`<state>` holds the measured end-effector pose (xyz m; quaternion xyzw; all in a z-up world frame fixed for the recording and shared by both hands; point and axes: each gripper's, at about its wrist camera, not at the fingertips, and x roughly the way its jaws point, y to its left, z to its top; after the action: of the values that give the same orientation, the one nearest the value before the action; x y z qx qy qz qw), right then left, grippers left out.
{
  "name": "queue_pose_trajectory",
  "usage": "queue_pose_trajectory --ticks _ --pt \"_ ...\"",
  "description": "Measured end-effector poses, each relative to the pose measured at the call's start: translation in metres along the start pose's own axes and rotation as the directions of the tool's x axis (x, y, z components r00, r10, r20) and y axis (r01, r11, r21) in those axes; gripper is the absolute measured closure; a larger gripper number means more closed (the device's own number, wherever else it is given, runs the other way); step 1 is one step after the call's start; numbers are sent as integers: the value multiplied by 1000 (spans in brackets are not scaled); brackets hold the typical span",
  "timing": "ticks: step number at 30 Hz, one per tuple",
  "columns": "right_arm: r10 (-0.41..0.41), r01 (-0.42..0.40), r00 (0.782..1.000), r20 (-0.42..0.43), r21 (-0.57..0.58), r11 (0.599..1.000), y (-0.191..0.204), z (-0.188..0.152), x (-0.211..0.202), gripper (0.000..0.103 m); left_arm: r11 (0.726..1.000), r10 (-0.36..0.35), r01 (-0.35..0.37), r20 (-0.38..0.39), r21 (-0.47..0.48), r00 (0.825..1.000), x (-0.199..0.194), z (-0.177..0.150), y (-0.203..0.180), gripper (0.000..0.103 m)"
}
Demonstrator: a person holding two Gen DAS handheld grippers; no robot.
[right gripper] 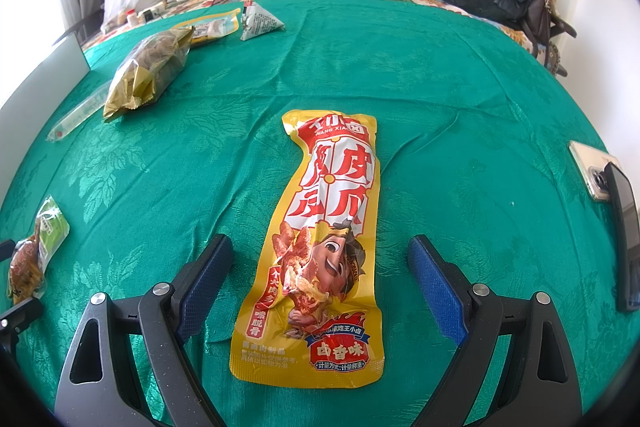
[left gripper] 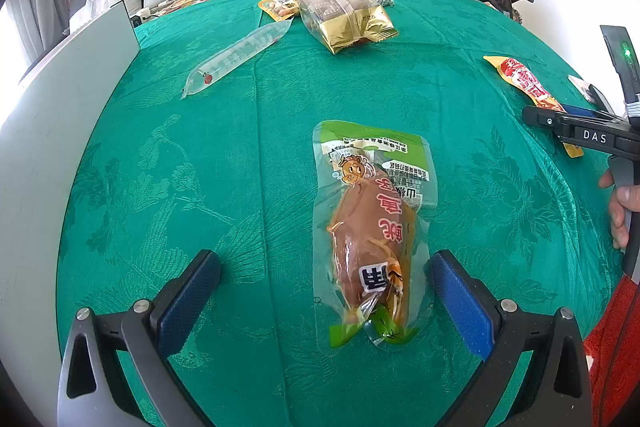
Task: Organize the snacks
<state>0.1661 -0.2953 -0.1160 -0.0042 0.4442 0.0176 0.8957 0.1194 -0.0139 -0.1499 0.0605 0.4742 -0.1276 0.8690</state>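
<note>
Both grippers spread wide, nothing pinched. Left gripper (left gripper: 324,291) straddles the clear vacuum pouch w/ green ends and a brown meat piece (left gripper: 370,239) on the green patterned bedspread (left gripper: 200,187). Right gripper (right gripper: 320,283), arm stamped "DAS", straddles the long yellow-red pouch (right gripper: 320,247) reading "WANG XIA…", just right of the clear one.
</note>
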Motion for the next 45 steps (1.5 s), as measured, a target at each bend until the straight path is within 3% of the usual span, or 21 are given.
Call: queue_pose_trajectory --ticks 8,14,17,19,20,22,25,27,30,33,36,37,39,40,42,43,45 --pt "0 0 1000 0 0 1000 0 0 0 11 1000 1 -1 -10 -3 1000 0 1 0 0" --pt "1 -1 1000 0 0 1000 0 0 0 11 1000 0 -1 -152 -5 988 11 23 -2 0" --pt "1 -1 1000 0 0 1000 0 0 0 11 1000 -3 3 -149 0 989 15 28 -3 1" --pt "1 -1 1000 0 0 1000 0 0 0 11 1000 -5 6 -98 4 995 8 27 -3 22" --pt "1 -1 1000 0 1 1000 0 0 0 11 1000 -16 17 -69 14 997 2 27 -4 48" --pt "1 -1 1000 0 1 1000 0 0 0 11 1000 -11 12 -69 15 998 -1 26 -3 49" --pt "6 -6 1000 1 4 1000 -1 0 0 11 997 -58 57 -34 -45 998 -13 20 9 61" --pt "31 -31 1000 -2 -1 1000 -3 0 0 10 992 -97 94 -38 -89 995 -18 13 18 62" --pt "164 -163 984 -65 16 986 -19 8 -2 9 985 -124 120 -21 -128 992 -25 1 29 62" --pt "294 -255 946 -140 245 936 -51 24 3 10 977 -148 145 -8 -155 989 -26 -3 35 62" --pt "303 -183 927 -219 441 879 -63 38 14 10 974 -158 157 3 -164 987 -26 -2 35 64" --pt "279 -147 925 -257 435 889 -56 43 18 9 972 -165 165 16 -166 986 -28 -3 36 70" --pt "184 -82 928 -324 303 950 -34 52 25 9 962 -203 205 29 -182 979 -29 -6 42 71" --pt "100 -33 931 -352 191 981 -20 53 28 12 959 -209 212 34 -189 977 -29 -8 46 71" --pt "-25 40 941 -336 39 998 2 52 26 34 954 -217 221 40 -201 975 -29 -13 53 71" --pt "-5 28 944 -331 66 997 3 52 23 53 950 -225 229 44 -211 973 -29 -15 57 72" --pt "57 -3 940 -337 159 987 -4 51 17 53 946 -227 232 49 -227 973 -28 -15 63 72"
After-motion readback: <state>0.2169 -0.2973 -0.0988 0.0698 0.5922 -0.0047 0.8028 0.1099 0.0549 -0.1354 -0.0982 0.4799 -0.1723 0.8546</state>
